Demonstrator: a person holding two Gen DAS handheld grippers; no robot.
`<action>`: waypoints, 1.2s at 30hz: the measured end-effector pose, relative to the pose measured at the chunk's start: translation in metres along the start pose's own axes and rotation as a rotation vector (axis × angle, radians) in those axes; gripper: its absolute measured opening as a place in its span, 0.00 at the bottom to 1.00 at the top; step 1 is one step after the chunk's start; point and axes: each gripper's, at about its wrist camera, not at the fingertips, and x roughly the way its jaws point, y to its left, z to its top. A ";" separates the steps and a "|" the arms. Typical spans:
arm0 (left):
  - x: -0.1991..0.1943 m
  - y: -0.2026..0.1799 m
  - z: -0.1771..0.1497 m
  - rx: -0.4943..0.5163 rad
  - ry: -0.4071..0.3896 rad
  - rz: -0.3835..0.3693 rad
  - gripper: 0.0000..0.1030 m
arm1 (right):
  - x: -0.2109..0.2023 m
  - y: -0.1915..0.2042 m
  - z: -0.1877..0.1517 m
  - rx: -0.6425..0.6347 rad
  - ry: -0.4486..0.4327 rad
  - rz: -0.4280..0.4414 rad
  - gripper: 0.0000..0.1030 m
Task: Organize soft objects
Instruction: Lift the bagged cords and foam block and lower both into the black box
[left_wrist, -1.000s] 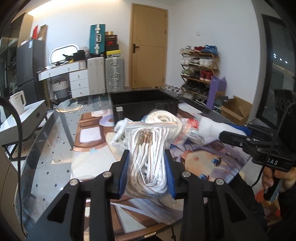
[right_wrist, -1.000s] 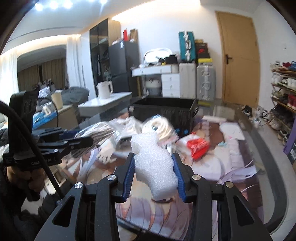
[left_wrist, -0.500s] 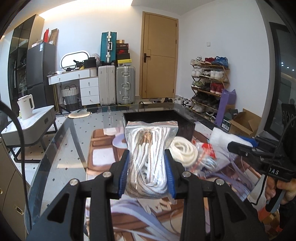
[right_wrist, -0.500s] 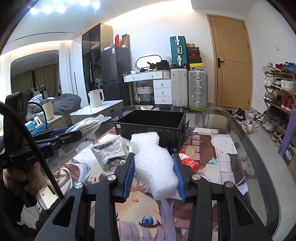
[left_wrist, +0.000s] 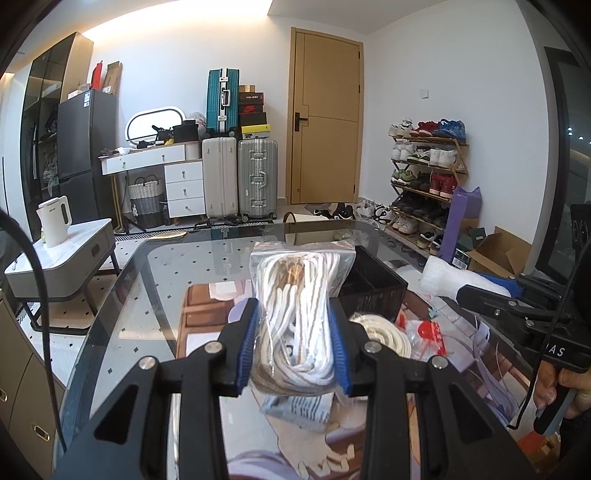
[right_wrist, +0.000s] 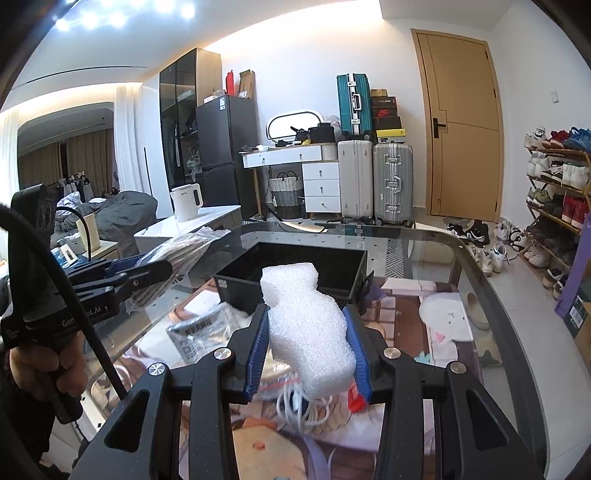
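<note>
A glass-topped table with a printed cartoon mat under the glass is seen from two hand-held grippers. The landmark is an open black storage bin standing on the table.

The left gripper is pinched on a clear zip bag of coiled white cord; the blue pads are pressed into the bag's sides, and the bag is carried clear of the table on the near side of the bin, which is partly hidden behind it. The right gripper is clamped on a white foam packing piece, also carried in front of the bin and above the table. Both soft things appear to be held at the waist so that they hang steady and can be let go over the bin's open top.

Left on the table on the near side of the bin are a loose coil of white rope, a red-and-clear packet and a grey printed pouch. The bin looks empty as far as can be seen.
</note>
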 end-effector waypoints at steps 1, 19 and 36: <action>0.003 0.000 0.003 0.002 0.001 -0.002 0.33 | 0.003 0.000 0.004 -0.004 0.001 -0.003 0.39; 0.066 0.003 0.034 0.042 0.058 -0.022 0.34 | 0.072 -0.020 0.045 -0.041 0.079 -0.019 0.39; 0.122 0.006 0.054 0.143 0.114 -0.108 0.34 | 0.126 -0.038 0.060 -0.076 0.166 -0.010 0.39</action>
